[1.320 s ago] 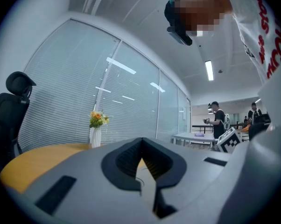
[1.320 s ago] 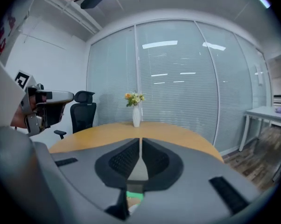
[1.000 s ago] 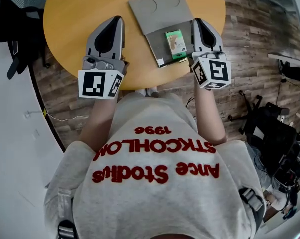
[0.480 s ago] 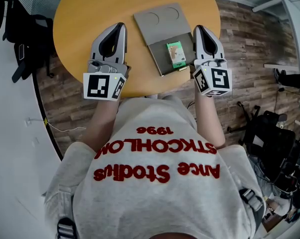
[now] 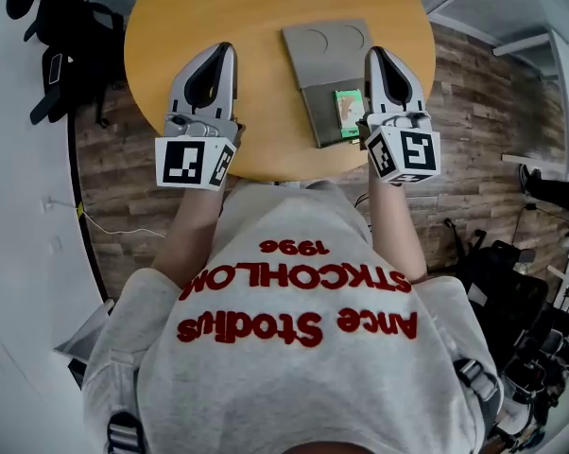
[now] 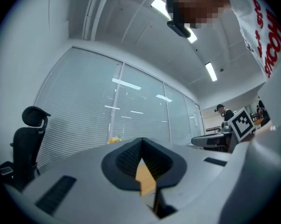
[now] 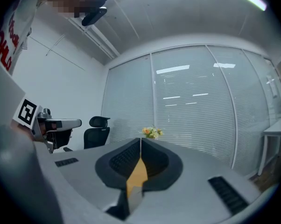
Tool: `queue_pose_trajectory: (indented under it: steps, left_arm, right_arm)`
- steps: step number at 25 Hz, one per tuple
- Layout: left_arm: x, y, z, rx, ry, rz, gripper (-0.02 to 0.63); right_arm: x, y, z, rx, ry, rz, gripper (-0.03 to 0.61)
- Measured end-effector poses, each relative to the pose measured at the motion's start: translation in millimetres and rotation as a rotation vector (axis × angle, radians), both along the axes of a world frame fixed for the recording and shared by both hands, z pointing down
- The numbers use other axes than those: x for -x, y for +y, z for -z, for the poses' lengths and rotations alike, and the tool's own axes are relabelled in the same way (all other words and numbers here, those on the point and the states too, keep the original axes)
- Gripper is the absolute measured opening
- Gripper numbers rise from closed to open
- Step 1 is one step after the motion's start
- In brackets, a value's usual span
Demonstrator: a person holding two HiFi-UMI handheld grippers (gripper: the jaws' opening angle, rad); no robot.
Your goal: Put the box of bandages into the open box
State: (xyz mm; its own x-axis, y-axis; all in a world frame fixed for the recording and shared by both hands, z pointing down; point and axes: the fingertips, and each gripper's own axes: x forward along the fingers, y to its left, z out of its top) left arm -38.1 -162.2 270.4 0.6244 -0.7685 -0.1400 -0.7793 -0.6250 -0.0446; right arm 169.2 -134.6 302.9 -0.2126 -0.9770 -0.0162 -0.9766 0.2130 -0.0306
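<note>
Head view only: round wooden table (image 5: pixel 266 8), grey open box (image 5: pixel 315 113) on it with the lid folded flat away from the person. The green box of bandages (image 5: pixel 348 108) lies in the near tray half, flat, just beside the right gripper (image 5: pixel 374 55), whose body covers its right edge. The left gripper (image 5: pixel 222 49) is over bare tabletop on the other side of the open box, apart from it. Wood-plank floor (image 5: pixel 124 187) shows around the table.

Left gripper view: jaws together, pads meeting at the tip, nothing between them (only a sliver of orange table shows in the notch behind). Past them are window blinds (image 6: pixel 98 115), a black office chair (image 6: pixel 31 125), and at far right the right gripper's marker cube (image 6: pixel 243 123).

Right gripper view: jaws also pressed together and empty. It shows a small bunch of flowers (image 7: pixel 152 132) just over the tip, blinds behind, a black office chair (image 7: pixel 97 125), and the left gripper's marker cube (image 7: pixel 27 112) at far left.
</note>
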Motion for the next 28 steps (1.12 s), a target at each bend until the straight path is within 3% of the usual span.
queue_pose_trajectory:
  steps: [15, 21, 28]
  left_arm:
    - [110.4, 24.5, 4.3, -0.008, -0.018, 0.311, 0.006]
    - [132.7, 30.7, 4.3, -0.013, -0.012, 0.356, 0.006]
    - [133.2, 30.4, 6.0, -0.022, -0.008, 0.35, 0.006]
  right_arm:
    - [114.9, -43.6, 13.3, -0.039, -0.017, 0.325, 0.011]
    - [138.6, -42.2, 12.6, -0.034, -0.019, 0.375, 0.006]
    - [129.5, -37.5, 18.1, -0.044, -0.028, 0.343, 0.006]
